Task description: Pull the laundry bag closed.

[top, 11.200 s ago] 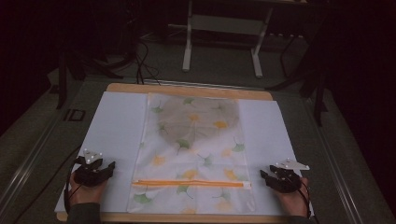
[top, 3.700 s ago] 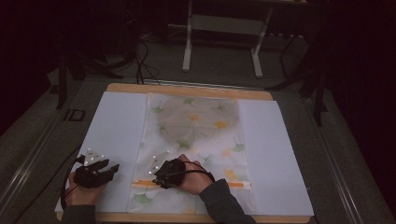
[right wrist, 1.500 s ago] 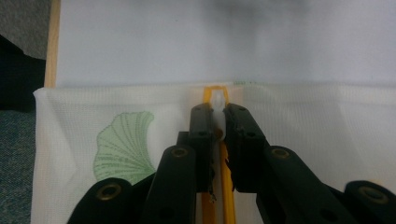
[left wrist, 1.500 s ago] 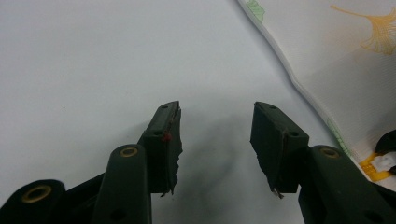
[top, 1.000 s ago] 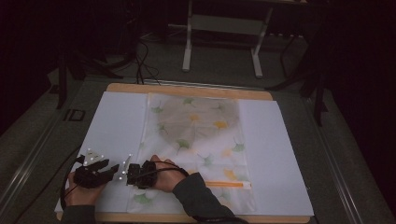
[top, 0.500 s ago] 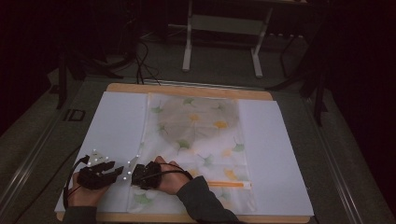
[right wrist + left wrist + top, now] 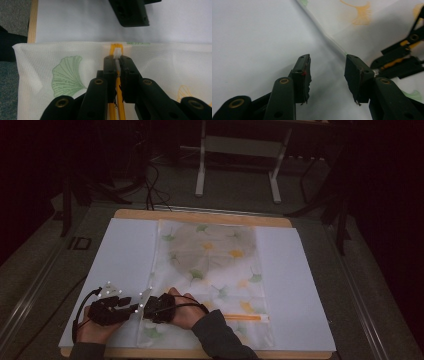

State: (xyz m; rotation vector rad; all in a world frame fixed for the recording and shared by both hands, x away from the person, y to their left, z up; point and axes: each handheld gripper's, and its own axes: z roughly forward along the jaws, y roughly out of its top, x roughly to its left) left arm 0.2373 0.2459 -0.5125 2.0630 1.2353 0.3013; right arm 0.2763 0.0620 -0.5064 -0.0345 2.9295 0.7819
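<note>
Two grippers sit close together at the lower left of the high view, on a worktop (image 7: 200,215) covered by a white sheet (image 7: 120,255). From left to right there: the left gripper (image 7: 131,306), held by a hand (image 7: 92,332) near the bottom edge, rests on the bare white sheet just outside the left edge of a mesh bag (image 7: 215,270) printed with green and orange leaves; the right gripper (image 7: 145,309) lies beside it, its hand (image 7: 186,314) and dark sleeve (image 7: 220,342) reaching across the bag's lower part; farther right an orange zipper (image 7: 242,318) runs along the bag toward its lower right. The high view is too dim and small to read the jaws. The left gripper view settles its own: the left gripper (image 7: 327,75) has its jaws spread wide with nothing between them, white sheet at the left of the frame, the bag's edge (image 7: 329,40) running diagonally from top centre, and the other gripper's black and yellow parts (image 7: 399,60) at the right. The right gripper view shows the right gripper (image 7: 116,63) with jaws pressed together, pinching the white zipper pull (image 7: 117,53) at the end of the orange zipper, by the bag's edge, with a green leaf print (image 7: 66,76) to the left and the other gripper's black jaw tip (image 7: 130,12) at the top.
</note>
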